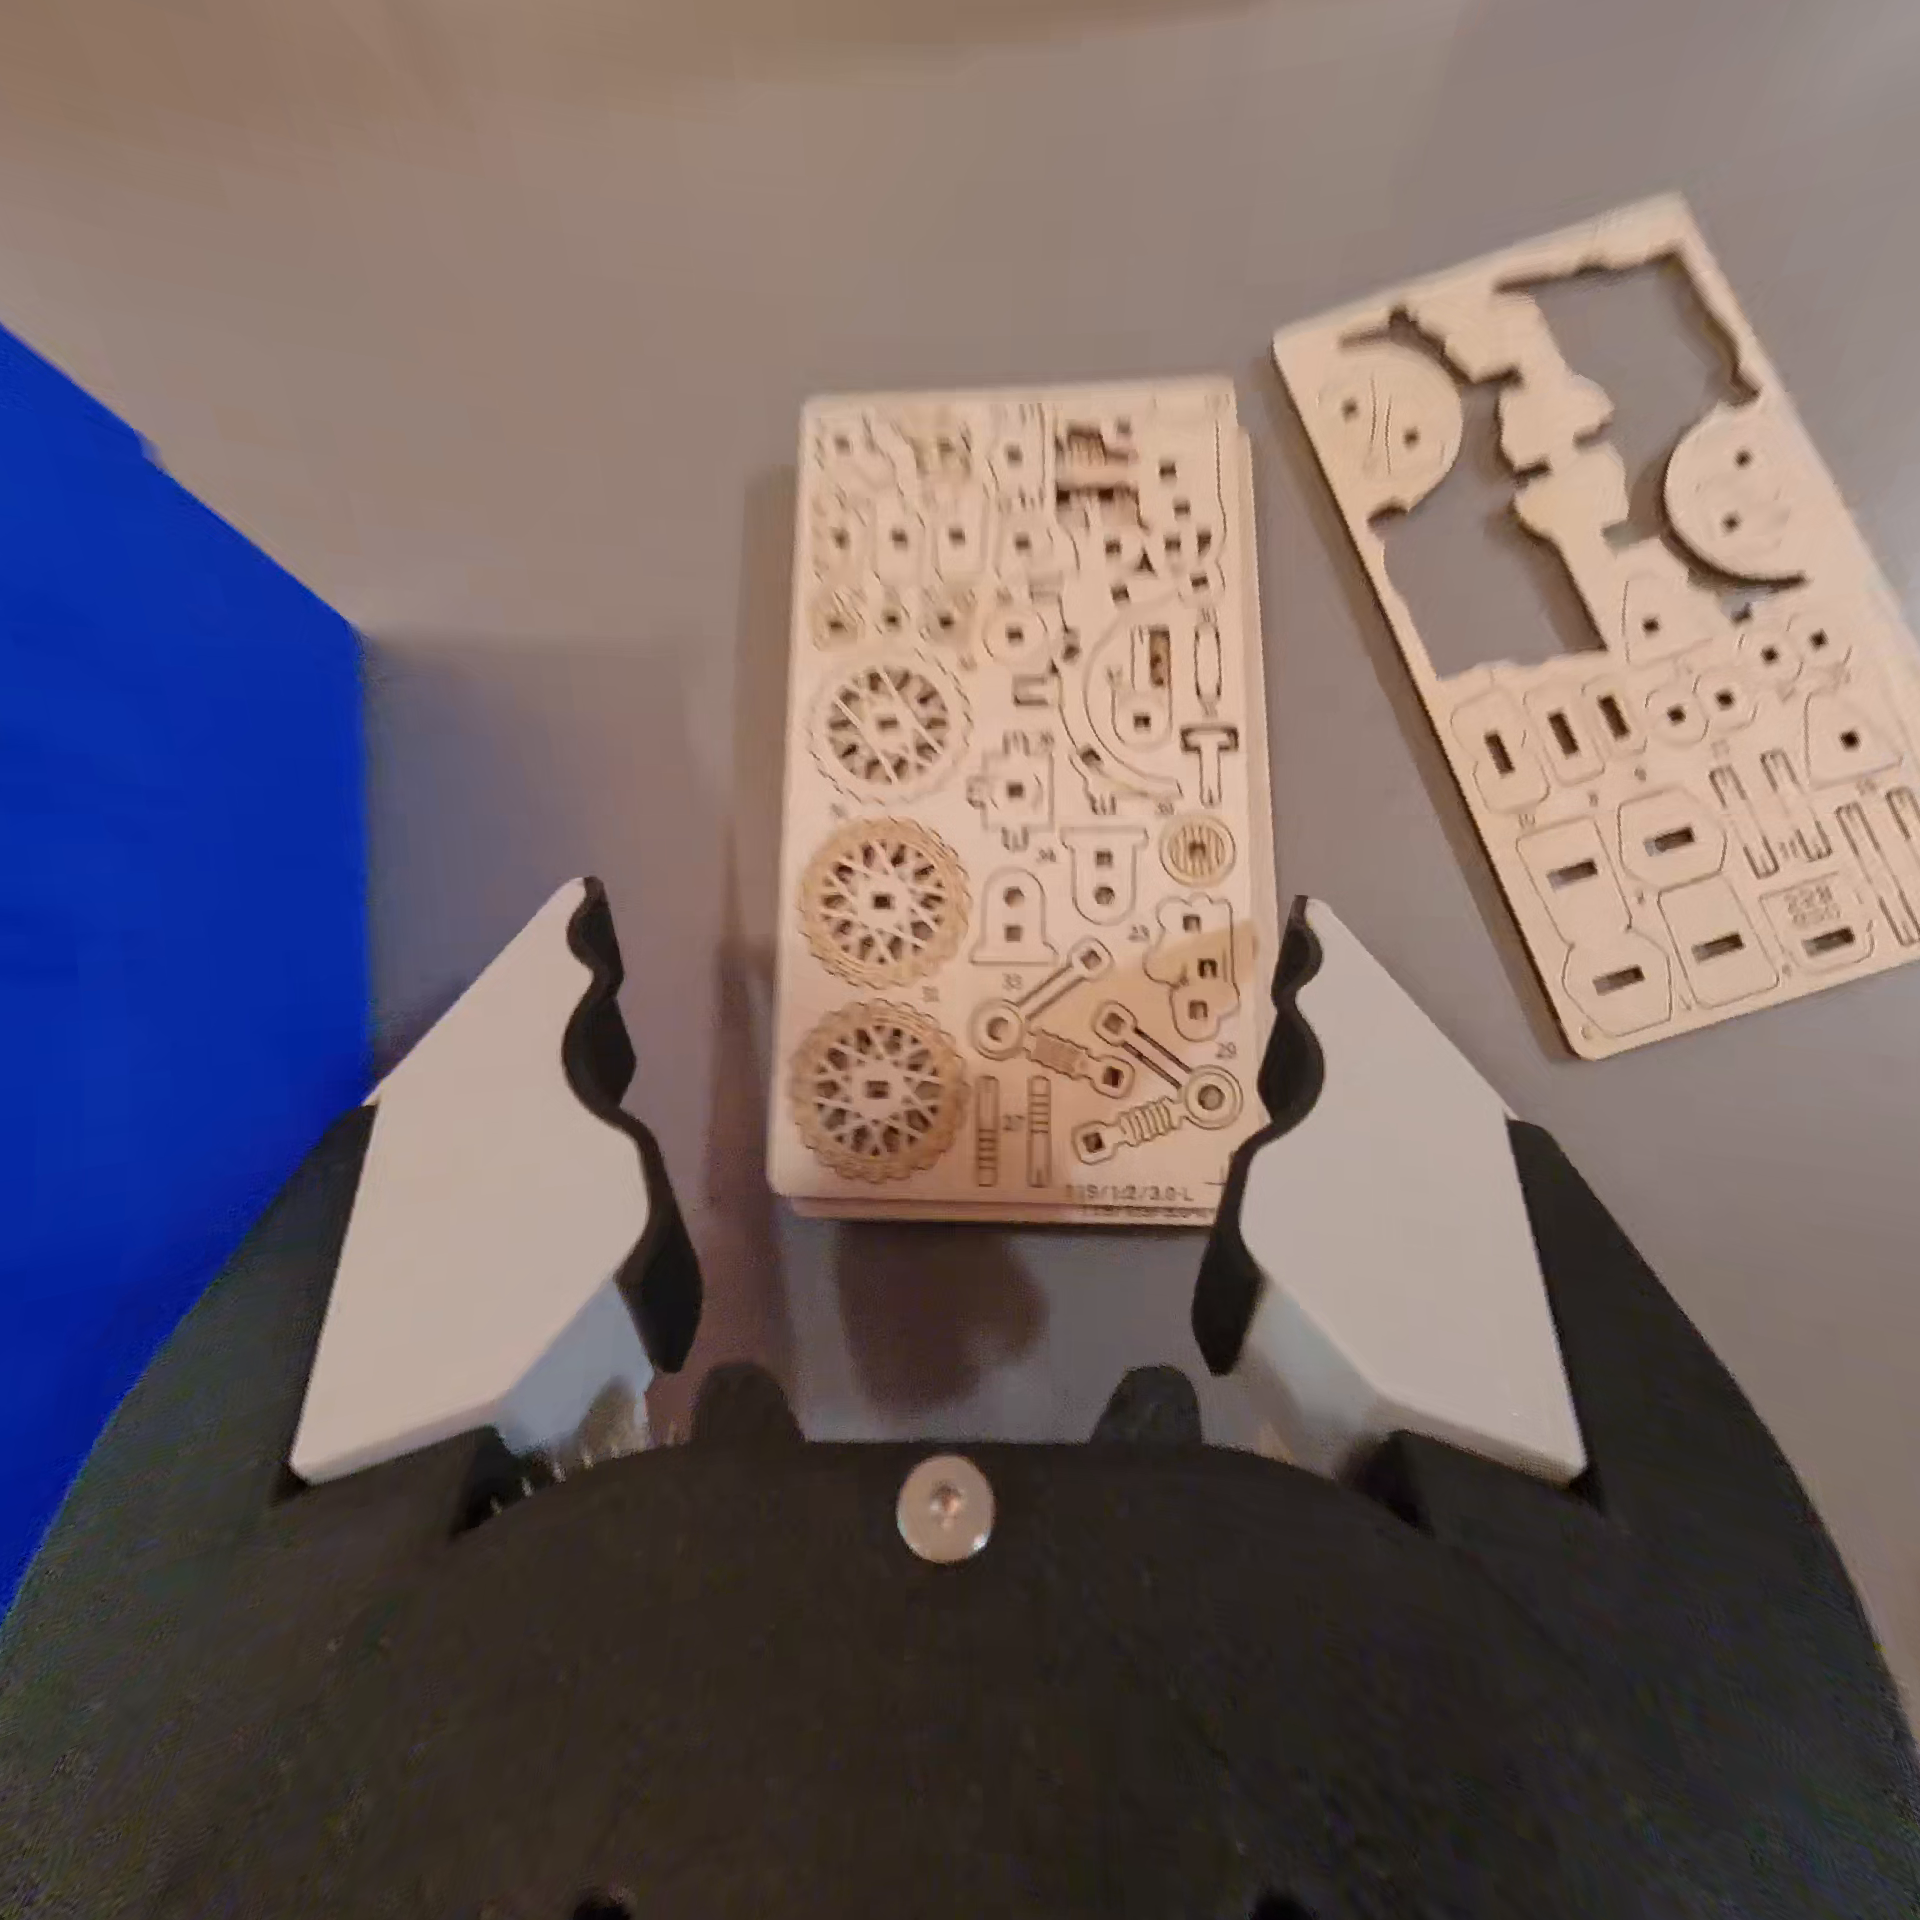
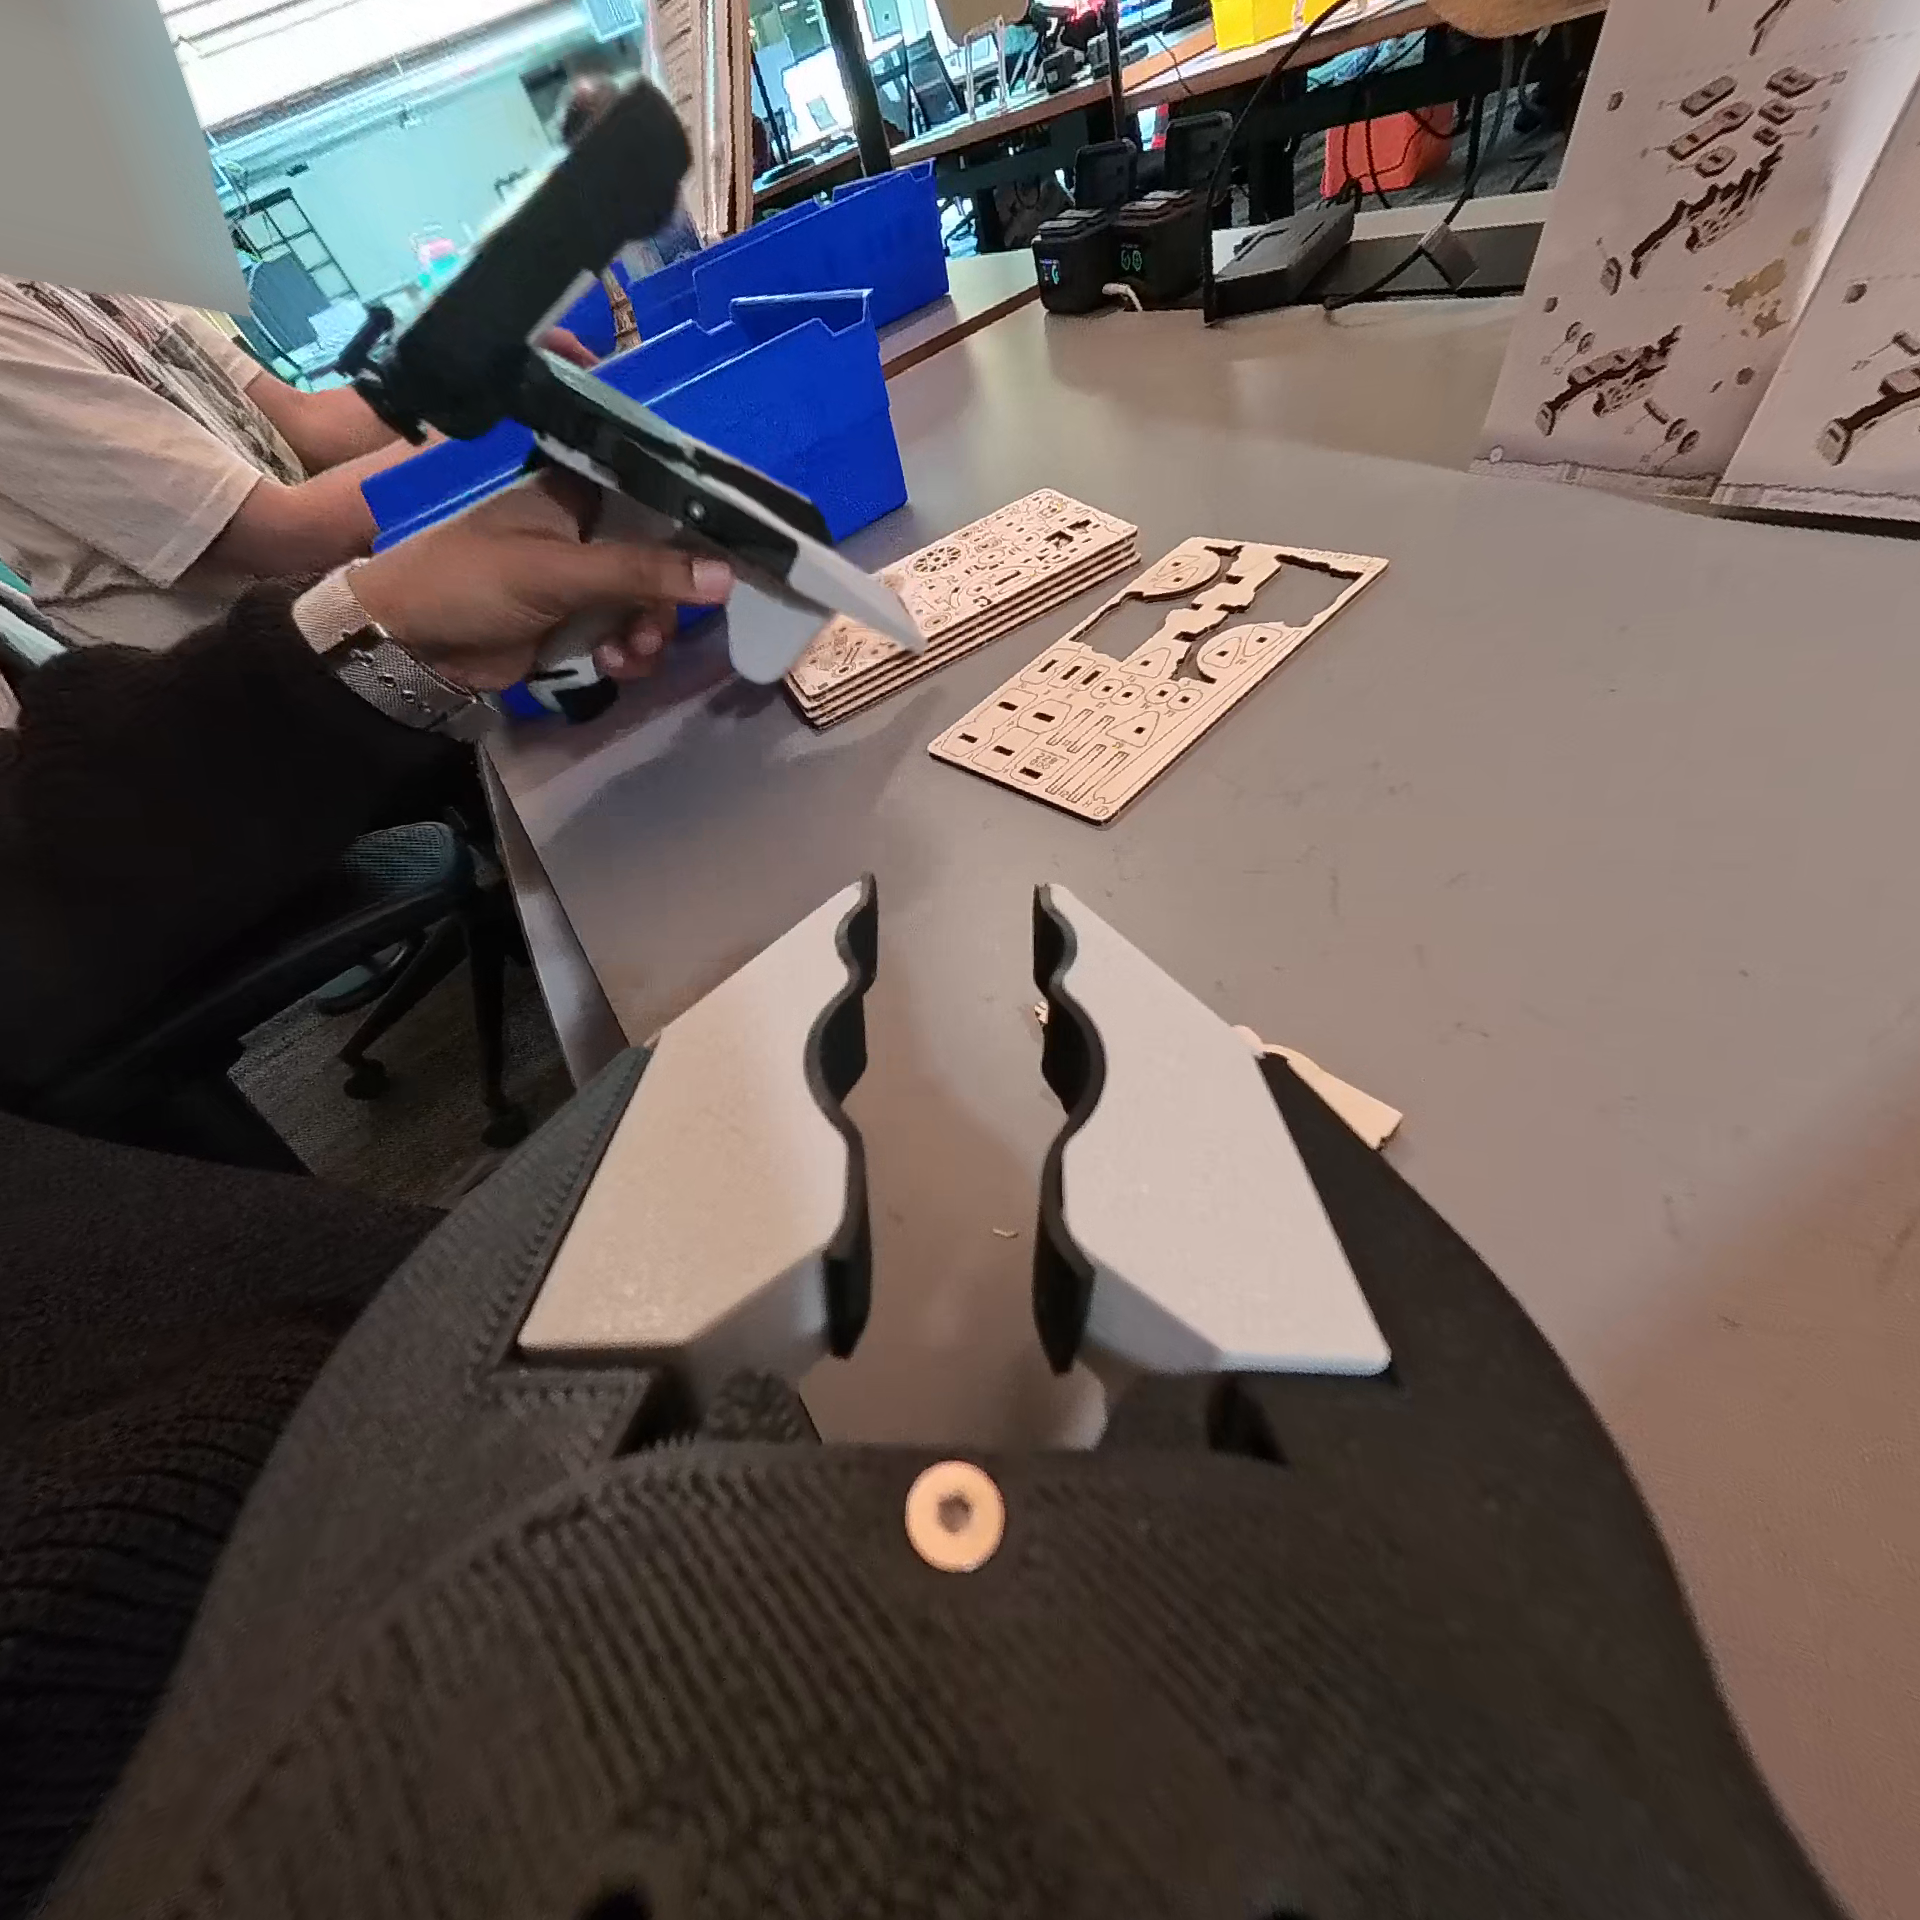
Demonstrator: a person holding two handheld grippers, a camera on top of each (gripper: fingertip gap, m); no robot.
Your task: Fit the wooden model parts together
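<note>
Both tools stand released and empty: the left tool [image 1: 940,914] hovers spread wide over the near end of a stack of four wooden part sheets [image 1: 1023,800], while the right tool [image 2: 954,904] hangs over bare grey worktop [image 2: 1558,935], well short of the wood. Just right of the stack lies one single sheet [image 1: 1621,665] with several parts already punched out. Beyond the left tool sit three blue bins [image 2: 769,405].

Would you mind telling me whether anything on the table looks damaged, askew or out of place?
Nothing looks damaged. The single wooden sheet lies at an angle to the neat stack of sheets, and several of its parts are already punched out. A small pale scrap lies loose on the table beside the right gripper.
</note>
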